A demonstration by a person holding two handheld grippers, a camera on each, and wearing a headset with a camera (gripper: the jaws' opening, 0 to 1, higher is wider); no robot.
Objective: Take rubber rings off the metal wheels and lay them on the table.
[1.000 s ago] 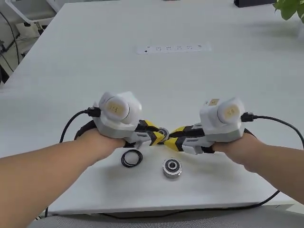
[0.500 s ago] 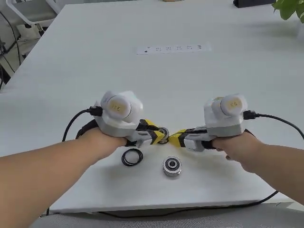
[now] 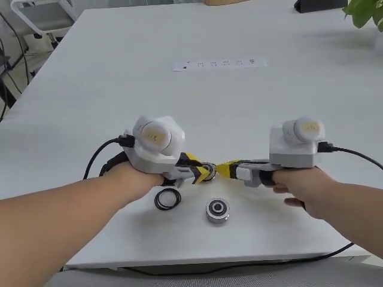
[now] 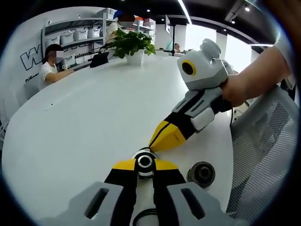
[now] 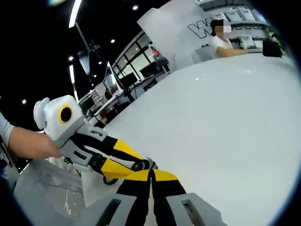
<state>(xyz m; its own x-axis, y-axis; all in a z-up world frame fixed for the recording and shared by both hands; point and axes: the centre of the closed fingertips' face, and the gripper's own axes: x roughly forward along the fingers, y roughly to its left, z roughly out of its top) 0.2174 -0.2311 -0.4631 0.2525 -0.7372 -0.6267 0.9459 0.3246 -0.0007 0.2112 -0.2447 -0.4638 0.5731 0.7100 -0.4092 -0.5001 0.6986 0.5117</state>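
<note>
Metal wheel (image 4: 144,161) was gripped in the left tongs (image 4: 145,165) above the worktop (image 3: 239,101), its rim touched by the closed right tongs (image 5: 150,173); rubber rings (image 3: 167,199) and a second wheel (image 3: 217,209) were seen lying nearby.

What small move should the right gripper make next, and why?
Probably draw the right gripper slowly sideways away from the small silver metal wheel, to peel off any rubber ring it has caught. The left gripper clamps that wheel above the white table, and the right jaws are shut with their tips against the wheel's rim. Whether they pinch a ring is too small to tell.
</note>
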